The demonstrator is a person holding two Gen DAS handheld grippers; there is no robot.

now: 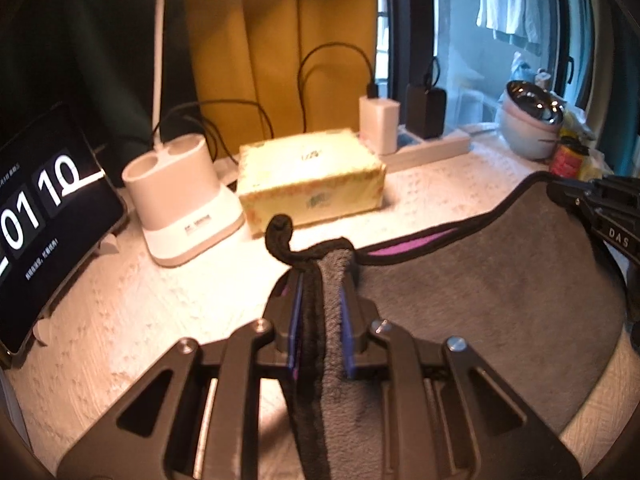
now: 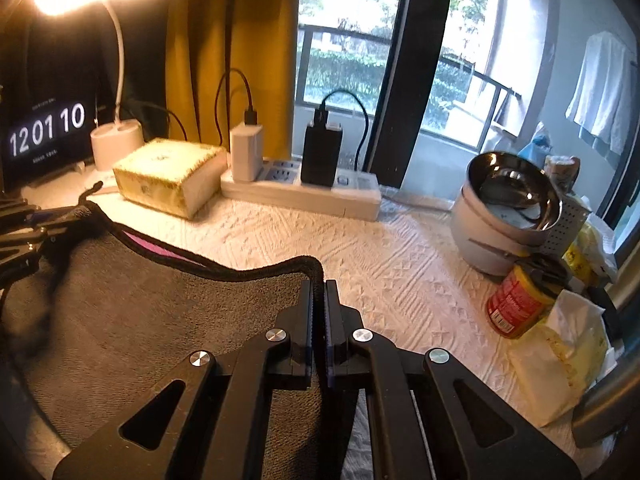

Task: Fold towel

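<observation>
**Two corners pinched, towel lifted for the fold**

Both of your claws are clamped on the grey towel [image 1: 500, 280]. The left claw [image 1: 322, 304] has a bunched corner squeezed between its blue pads, with the black hem curling out past the tips. The right claw [image 2: 319, 304] grips the neighbouring corner right at the hem, its jaws pressed together on the cloth.

Holding two corners of one edge keeps that edge taut between your hands, so it should travel as a straight line. The purple underside [image 2: 150, 248] peeks beneath the raised hem, which suggests the edge is off the worktop [image 2: 400, 264]. The tissue box [image 1: 312, 176] and power strip [image 2: 300, 196] sit close behind; keep the swing clear of them.
</observation>
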